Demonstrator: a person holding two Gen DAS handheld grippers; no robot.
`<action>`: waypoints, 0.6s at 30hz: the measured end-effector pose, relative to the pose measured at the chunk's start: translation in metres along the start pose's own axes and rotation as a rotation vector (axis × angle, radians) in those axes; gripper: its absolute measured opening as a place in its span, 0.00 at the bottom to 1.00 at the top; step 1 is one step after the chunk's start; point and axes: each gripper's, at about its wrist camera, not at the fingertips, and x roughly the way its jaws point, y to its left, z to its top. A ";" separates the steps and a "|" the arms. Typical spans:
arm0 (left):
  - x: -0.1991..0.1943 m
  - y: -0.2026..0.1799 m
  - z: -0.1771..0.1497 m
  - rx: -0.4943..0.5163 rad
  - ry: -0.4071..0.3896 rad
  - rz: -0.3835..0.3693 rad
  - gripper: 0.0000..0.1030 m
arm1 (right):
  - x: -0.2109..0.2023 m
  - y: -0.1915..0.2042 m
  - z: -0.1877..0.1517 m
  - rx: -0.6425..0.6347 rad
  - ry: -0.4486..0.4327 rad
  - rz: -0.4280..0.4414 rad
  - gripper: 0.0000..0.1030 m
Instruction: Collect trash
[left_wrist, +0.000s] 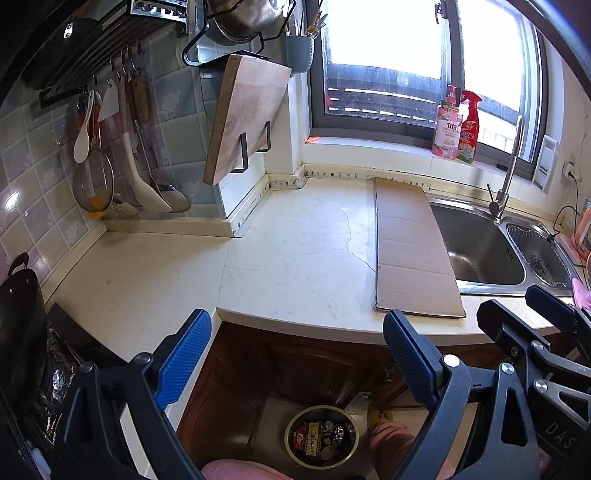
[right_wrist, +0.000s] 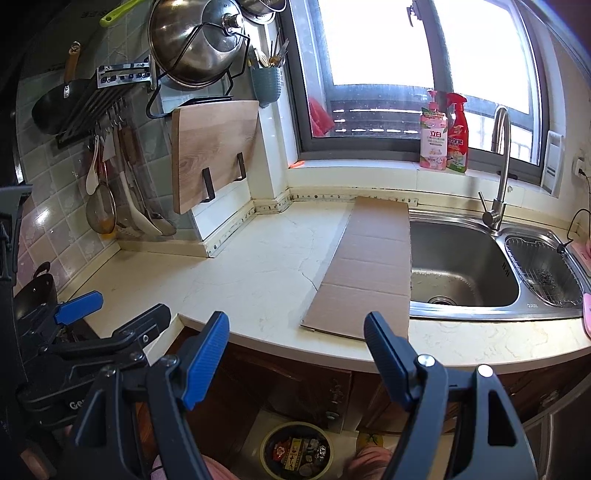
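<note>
On the floor, below the surface edge: a round trash bin (left_wrist: 321, 435) was seen, already filled with wrappers and scraps, just beside the person's pink-clad legs.
Cardboard: a flat cardboard sheet (left_wrist: 413, 251) was laid on the surface, its right edge overhanging the sink (left_wrist: 480, 243); it was judged the likeliest piece left to be collected, since no loose scraps were visible on the surface.
Left gripper (left_wrist: 295, 354): it was held above the surface edge with its jaws wide apart and nothing between them.
Right gripper (right_wrist: 295, 354): it was likewise held with jaws wide apart and empty, near the sheet's front edge.
Step in hand: an approach toward the cardboard was judged to be under way.
Advice: the sheet's overhanging front edge should be taken, since a flat sheet cannot easily be pinched from above; both grippers may be needed for its length.
Risk: the sheet might be pushed into the sink, or found too large for the bin.
</note>
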 end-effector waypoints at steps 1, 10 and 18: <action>0.000 0.000 0.000 0.001 0.001 0.000 0.90 | 0.001 0.000 0.000 0.001 0.000 0.000 0.74; 0.004 0.002 -0.001 0.007 0.007 0.002 0.90 | 0.005 0.002 -0.002 0.008 0.008 -0.003 0.74; 0.011 0.004 -0.002 0.011 0.015 0.002 0.90 | 0.011 0.002 -0.004 0.013 0.020 -0.006 0.74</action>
